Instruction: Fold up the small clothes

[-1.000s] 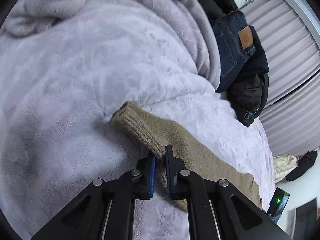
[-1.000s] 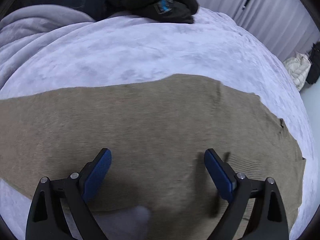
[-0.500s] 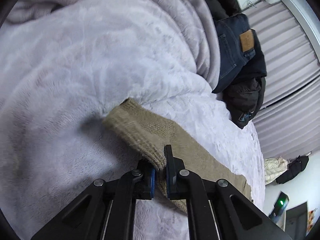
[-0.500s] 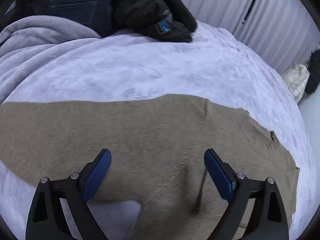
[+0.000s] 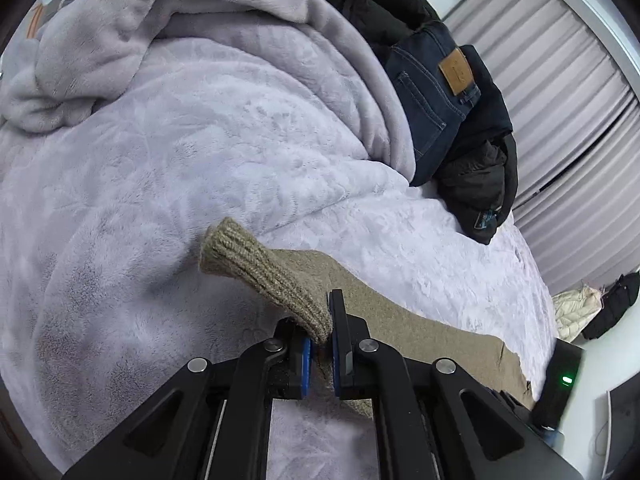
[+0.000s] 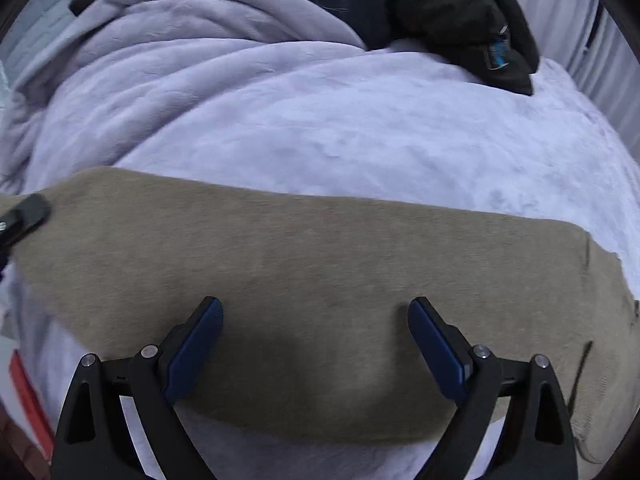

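Observation:
A tan knit sweater (image 6: 320, 280) lies spread across a lilac fleece blanket (image 6: 320, 120). In the left wrist view its ribbed cuff (image 5: 256, 264) stands up off the blanket (image 5: 160, 160). My left gripper (image 5: 320, 340) is shut on the sleeve just below that cuff and holds it lifted. My right gripper (image 6: 316, 328) is open and empty, its blue pads (image 6: 200, 336) hovering over the near part of the sweater body. The left gripper's tip shows at the left edge of the right wrist view (image 6: 28, 212).
Dark jeans (image 5: 432, 92) and a black jacket (image 5: 476, 184) are piled at the far side of the bed, also in the right wrist view (image 6: 460, 12). A bunched blanket fold (image 5: 100, 48) rises at the far left. Pleated curtains (image 5: 572, 128) hang on the right.
My left gripper has lifted the sleeve cuff up off the blanket. The right gripper has drawn back toward the near edge of the sweater and stays open.

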